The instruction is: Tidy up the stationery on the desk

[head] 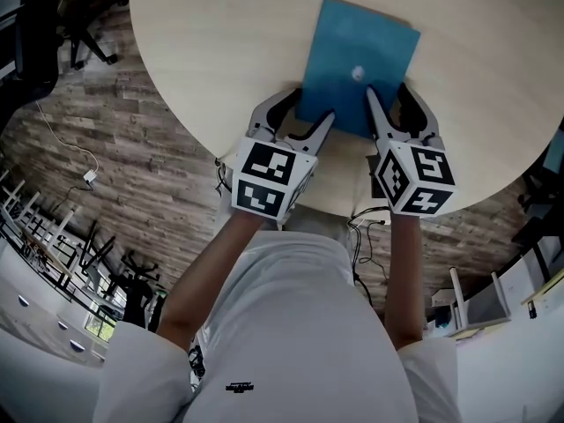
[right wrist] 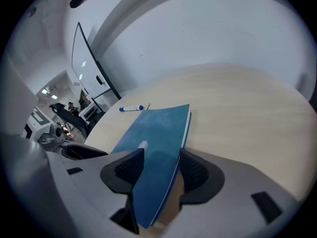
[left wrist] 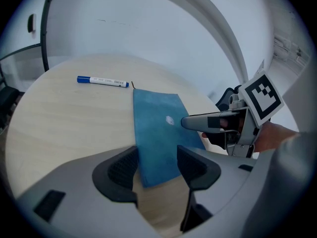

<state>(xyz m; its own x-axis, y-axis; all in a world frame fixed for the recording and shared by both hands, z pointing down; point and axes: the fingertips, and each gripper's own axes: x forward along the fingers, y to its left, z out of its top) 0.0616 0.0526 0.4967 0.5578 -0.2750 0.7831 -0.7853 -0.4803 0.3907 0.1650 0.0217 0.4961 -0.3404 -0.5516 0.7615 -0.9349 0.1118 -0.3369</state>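
The blue notebook (head: 357,64) lies at the near edge of the worktop (head: 203,51), my left claw (left wrist: 157,162) and right claw (right wrist: 161,167) both spread around it, so next, I think, I must pinch it.
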